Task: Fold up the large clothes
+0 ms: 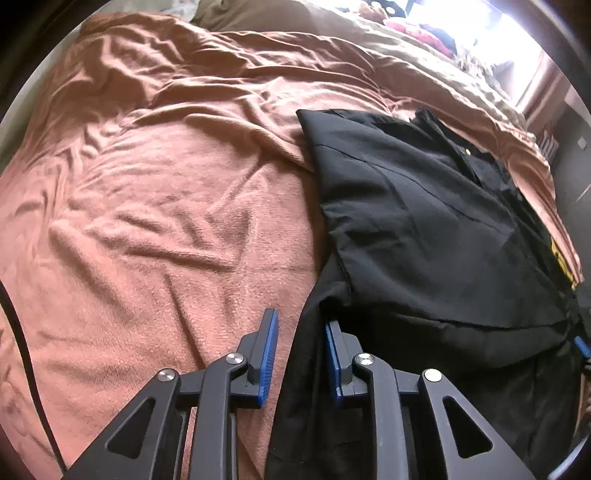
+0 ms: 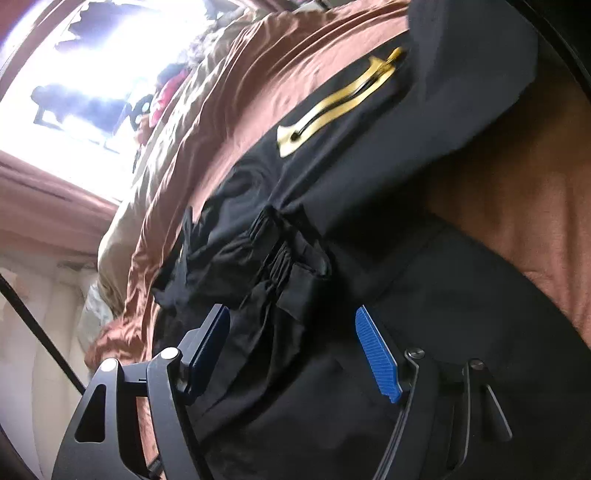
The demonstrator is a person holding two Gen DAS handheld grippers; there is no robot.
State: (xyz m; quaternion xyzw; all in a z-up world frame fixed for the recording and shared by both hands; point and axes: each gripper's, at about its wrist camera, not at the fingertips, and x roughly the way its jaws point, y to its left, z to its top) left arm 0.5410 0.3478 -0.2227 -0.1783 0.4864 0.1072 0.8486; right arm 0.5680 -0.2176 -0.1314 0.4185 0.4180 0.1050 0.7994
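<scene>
Garment (image 1: 424, 206), black and partly folded on the blanket (image 1: 147, 206), with further folds judged to remain; left gripper (image 1: 301, 354) straddles its near edge, jaws parted, and right gripper (image 2: 291, 350) hangs over it, jaws wide apart.

A bedroom in a home

A bed is covered by a rumpled pink-brown blanket (image 1: 155, 206); a bright window (image 2: 74, 66) is framed by a reddish curtain (image 2: 48, 206), and clothes (image 1: 432, 33) are piled at the far side.
</scene>
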